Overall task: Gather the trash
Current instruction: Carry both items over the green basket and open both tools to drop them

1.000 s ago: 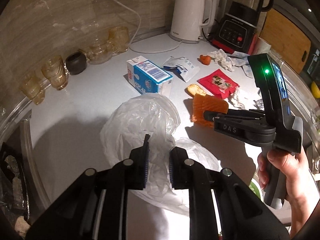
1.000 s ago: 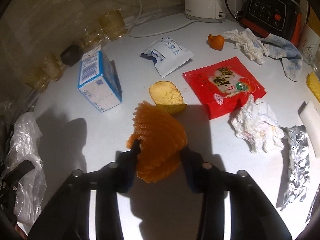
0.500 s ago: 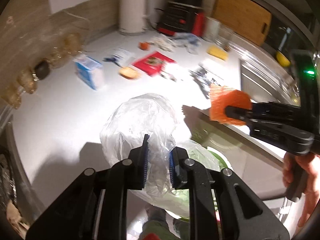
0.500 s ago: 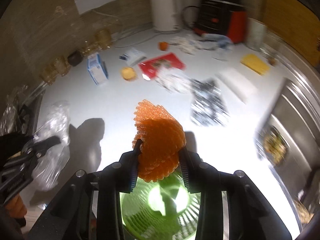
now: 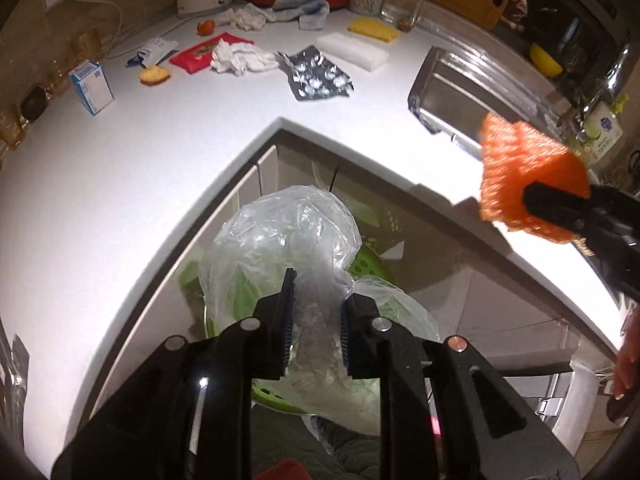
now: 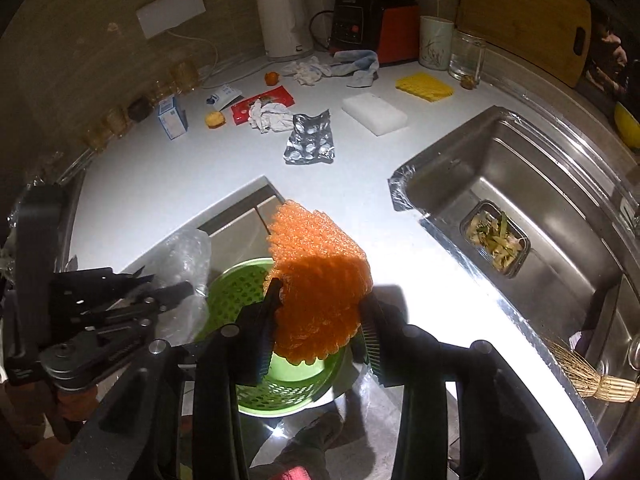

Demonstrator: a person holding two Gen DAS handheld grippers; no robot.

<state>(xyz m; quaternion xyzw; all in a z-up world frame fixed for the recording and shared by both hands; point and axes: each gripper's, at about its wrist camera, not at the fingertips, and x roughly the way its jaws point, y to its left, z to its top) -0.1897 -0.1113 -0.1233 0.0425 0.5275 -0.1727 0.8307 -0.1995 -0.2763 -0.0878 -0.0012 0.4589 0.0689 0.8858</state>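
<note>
Left wrist view: the left gripper (image 5: 316, 320) hangs past the counter (image 5: 120, 184) edge over the green bin (image 5: 368, 268), jaws opening, the clear bag (image 5: 280, 236) bunched between the pads and touching both. At right the right gripper (image 5: 532, 200) pinches the orange net (image 5: 520, 164).

Right wrist view: the right gripper (image 6: 320, 320) is clenched on the orange net (image 6: 320, 280), held above the green bin (image 6: 248, 292) on the floor. Left gripper (image 6: 176, 290) sits at left with the bag (image 6: 188, 256). Back on the counter (image 6: 160, 184) lie foil (image 6: 310, 140), tissue (image 6: 268, 116) and a red wrapper (image 6: 276, 98), beside the sink (image 6: 520, 184)
</note>
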